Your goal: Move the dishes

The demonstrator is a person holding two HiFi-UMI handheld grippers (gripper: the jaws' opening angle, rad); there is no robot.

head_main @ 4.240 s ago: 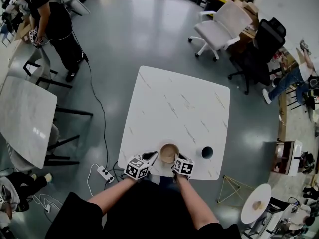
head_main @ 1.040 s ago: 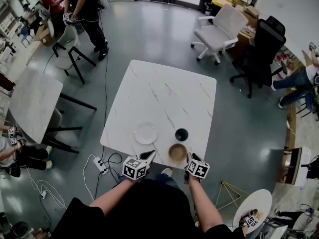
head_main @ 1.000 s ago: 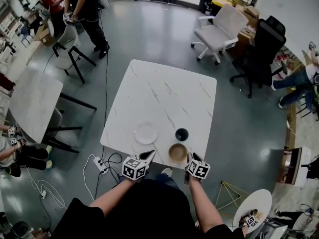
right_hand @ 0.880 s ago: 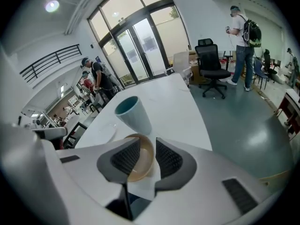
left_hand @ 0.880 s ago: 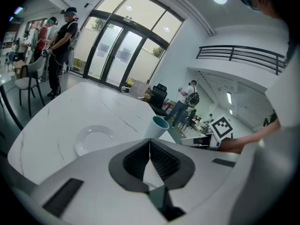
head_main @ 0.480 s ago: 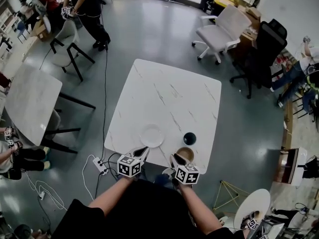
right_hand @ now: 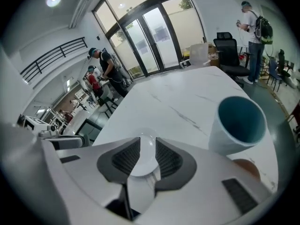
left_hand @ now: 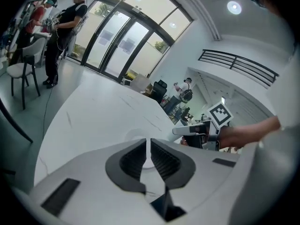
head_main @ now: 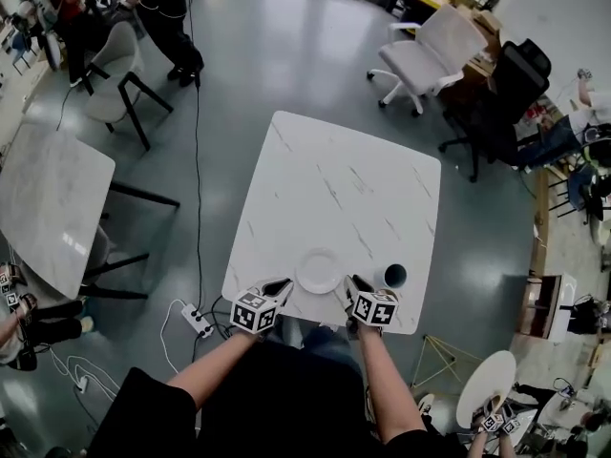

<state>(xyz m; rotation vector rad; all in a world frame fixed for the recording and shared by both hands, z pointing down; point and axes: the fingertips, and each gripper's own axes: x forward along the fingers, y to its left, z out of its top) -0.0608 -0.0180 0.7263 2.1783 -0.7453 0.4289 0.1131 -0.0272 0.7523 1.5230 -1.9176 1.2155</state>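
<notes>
A white plate [head_main: 318, 270] lies near the front edge of the white marble table [head_main: 334, 189]. Right of it stands a cup [head_main: 393, 276], teal inside. My left gripper [head_main: 284, 284] is shut and empty at the plate's left rim; in the left gripper view its tips [left_hand: 148, 142] point at the plate [left_hand: 133, 136]. My right gripper [head_main: 349, 282] is at the plate's right rim. Its jaws [right_hand: 144, 142] have just been opening, and the plate [right_hand: 143, 165] shows between them without the pads pressing on it. The cup [right_hand: 236, 121] and a brown bowl [right_hand: 247, 168] are to its right; the head view hides the bowl.
A white office chair [head_main: 420, 51] and a black one [head_main: 496, 84] stand beyond the table's far right corner. Another marble table [head_main: 48, 208] is at the left. A power strip [head_main: 199, 320] with cables lies on the floor by the front left corner. People stand far left.
My right gripper has left the brown bowl and moved left to the plate's right rim. My left gripper has moved in to the plate's left rim. The dishes have stayed in place.
</notes>
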